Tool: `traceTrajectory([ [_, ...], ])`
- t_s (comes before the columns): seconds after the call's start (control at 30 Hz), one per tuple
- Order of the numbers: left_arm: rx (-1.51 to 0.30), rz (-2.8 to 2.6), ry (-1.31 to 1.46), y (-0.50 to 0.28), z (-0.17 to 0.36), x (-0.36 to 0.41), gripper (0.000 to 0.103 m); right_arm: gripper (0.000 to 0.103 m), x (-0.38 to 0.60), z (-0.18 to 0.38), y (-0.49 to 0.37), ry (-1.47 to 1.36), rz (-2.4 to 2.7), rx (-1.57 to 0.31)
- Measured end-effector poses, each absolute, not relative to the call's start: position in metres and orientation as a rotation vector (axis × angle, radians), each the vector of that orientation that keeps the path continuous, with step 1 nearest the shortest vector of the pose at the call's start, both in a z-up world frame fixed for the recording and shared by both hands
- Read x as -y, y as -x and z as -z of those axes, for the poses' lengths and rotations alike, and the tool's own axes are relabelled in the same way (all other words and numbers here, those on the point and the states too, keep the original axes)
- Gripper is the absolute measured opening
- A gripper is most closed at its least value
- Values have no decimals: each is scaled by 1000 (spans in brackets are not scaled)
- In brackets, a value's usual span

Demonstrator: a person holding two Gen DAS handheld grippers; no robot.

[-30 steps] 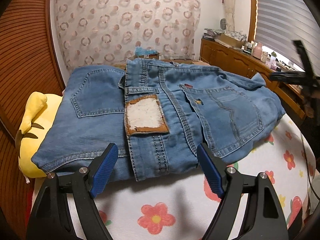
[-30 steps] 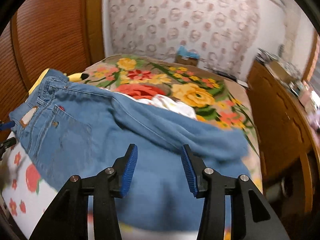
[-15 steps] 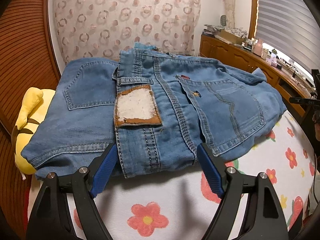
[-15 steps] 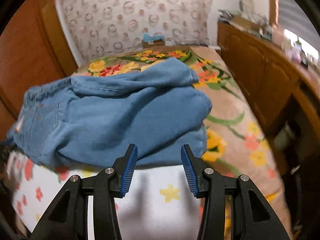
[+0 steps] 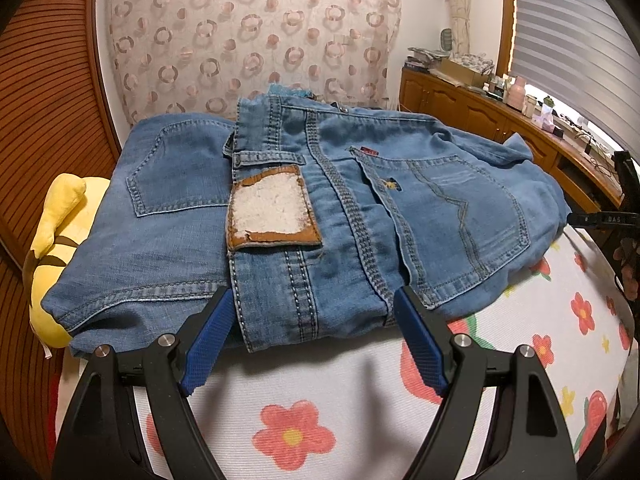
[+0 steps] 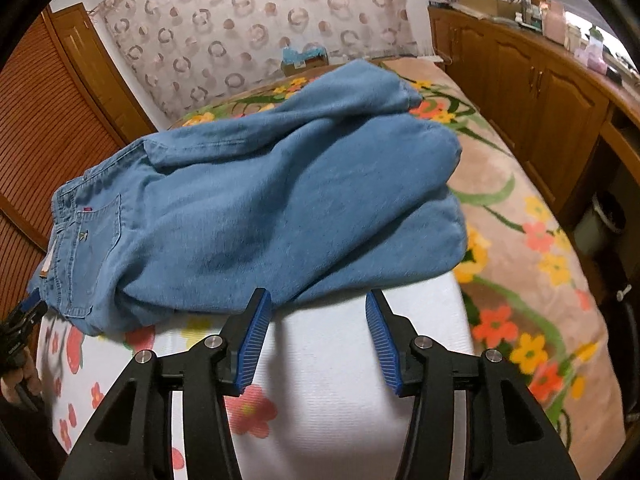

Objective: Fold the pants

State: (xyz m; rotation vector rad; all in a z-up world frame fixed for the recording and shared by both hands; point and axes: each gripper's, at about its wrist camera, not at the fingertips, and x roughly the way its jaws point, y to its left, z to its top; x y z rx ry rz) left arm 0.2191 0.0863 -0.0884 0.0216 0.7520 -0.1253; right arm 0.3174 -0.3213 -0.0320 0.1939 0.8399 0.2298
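Hovering at folded blue denim pants edge: left gripper wide open; right gripper just opening wider, both empty.

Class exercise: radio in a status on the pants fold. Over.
Left gripper open at the waistband edge, right gripper open, jaws just widened, nothing between. Jeans bunched on the bed. Yellow plush toy under one corner.

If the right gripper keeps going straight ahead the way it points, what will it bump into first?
Most likely the near edge of the folded jeans. The right gripper is open and empty, its jaws just opening, with only a strip of white flowered sheet before the denim. Depth is hard to judge.
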Motion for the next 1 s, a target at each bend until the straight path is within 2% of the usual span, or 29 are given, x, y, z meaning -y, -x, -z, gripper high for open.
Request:
traceTrajectory([
  [0.23,-762,122,-19,-219,91,-88,82,55,328,36,-329,-265,-221,-824],
  [0.43,-766,117,-23,-219,91,-90,81,55,315,39,-344,-195,-181,-817],
  [0.47,-764,117,-19,-218,91,-92,80,55,311,40,-344,-177,-174,-815],
  [0.53,-761,119,-12,-218,90,-94,67,54,305,42,-343,-135,-157,-813],
  [0.67,-774,107,-10,-220,93,-100,53,35,290,42,-341,-35,-101,-799],
  [0.73,-774,107,-10,-221,93,-100,52,30,289,44,-340,-24,-98,-793],
  [0.83,-775,109,-13,-222,93,-101,51,15,286,45,-340,-25,-118,-790],
  [1.0,-797,105,-3,-228,97,-104,52,6,286,46,-340,-3,-159,-785],
])
